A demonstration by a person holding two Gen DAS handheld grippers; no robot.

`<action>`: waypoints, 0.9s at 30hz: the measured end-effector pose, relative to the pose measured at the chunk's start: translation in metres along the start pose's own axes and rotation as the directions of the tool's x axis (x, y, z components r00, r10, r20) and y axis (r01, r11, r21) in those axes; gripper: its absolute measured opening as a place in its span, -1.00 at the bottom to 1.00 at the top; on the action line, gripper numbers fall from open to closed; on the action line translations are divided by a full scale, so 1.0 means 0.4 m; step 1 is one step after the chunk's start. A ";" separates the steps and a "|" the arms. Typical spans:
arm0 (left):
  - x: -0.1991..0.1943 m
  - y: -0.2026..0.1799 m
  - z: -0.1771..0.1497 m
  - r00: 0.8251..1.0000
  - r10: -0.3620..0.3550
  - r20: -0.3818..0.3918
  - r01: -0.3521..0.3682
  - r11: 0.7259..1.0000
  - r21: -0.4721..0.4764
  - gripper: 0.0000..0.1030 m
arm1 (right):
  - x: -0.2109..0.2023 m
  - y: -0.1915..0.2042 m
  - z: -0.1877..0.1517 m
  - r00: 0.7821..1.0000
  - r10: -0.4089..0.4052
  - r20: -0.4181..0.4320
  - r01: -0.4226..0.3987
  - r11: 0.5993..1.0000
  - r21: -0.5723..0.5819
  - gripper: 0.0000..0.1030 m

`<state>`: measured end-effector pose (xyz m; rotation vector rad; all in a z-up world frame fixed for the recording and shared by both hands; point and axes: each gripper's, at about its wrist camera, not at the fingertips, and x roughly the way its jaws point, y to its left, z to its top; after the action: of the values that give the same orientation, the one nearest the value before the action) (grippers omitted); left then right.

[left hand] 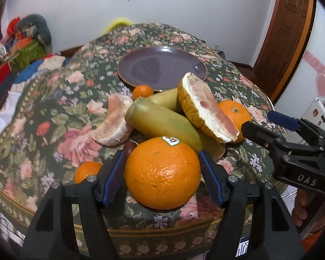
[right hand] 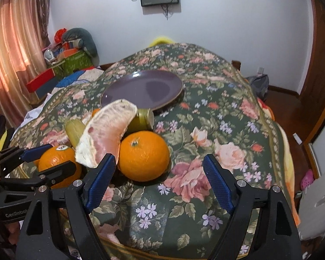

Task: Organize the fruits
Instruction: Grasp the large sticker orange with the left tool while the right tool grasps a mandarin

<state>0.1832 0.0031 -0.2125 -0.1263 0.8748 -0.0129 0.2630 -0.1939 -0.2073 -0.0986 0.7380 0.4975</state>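
A big orange with a sticker (left hand: 162,171) sits on the flowered tablecloth (left hand: 60,112), between the blue pads of my left gripper (left hand: 162,155). The pads stand close beside it and are open. Behind it lie yellow-green long fruits (left hand: 160,121), a pomelo wedge with rind (left hand: 205,108), a peeled pomelo piece (left hand: 112,123) and small tangerines (left hand: 142,91). A bare purple plate (left hand: 162,69) is farther back. My right gripper (right hand: 159,158) is open with nothing between its fingers; a second orange (right hand: 144,156) lies just beyond its left finger, beside the pomelo wedge (right hand: 106,130).
The table's front edge (right hand: 153,253) is right below both grippers. Boxes and bundles (right hand: 69,58) pile up at the far left by a curtain. A wooden door (left hand: 288,32) stands at the right. A hand (left hand: 301,208) holds the right gripper.
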 end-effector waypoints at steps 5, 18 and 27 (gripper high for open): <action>0.015 -0.010 -0.008 1.000 0.017 -0.005 -0.017 1.000 0.023 0.33 | 0.016 -0.001 -0.001 1.000 0.015 -0.011 -0.015 1.000 0.000 0.57; -0.016 0.017 0.010 0.999 0.018 0.030 -0.017 1.000 -0.013 0.30 | 0.041 -0.008 -0.013 0.998 0.035 -0.056 -0.034 0.999 0.003 0.57; -0.047 0.035 0.029 0.997 0.032 0.076 -0.030 0.999 -0.031 0.30 | 0.074 0.023 0.010 0.998 0.034 -0.056 -0.037 0.999 -0.038 0.56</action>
<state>0.1794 0.0196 -0.1923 -0.1403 0.8002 0.0337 0.2797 -0.1731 -0.2233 -0.1365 0.7856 0.5449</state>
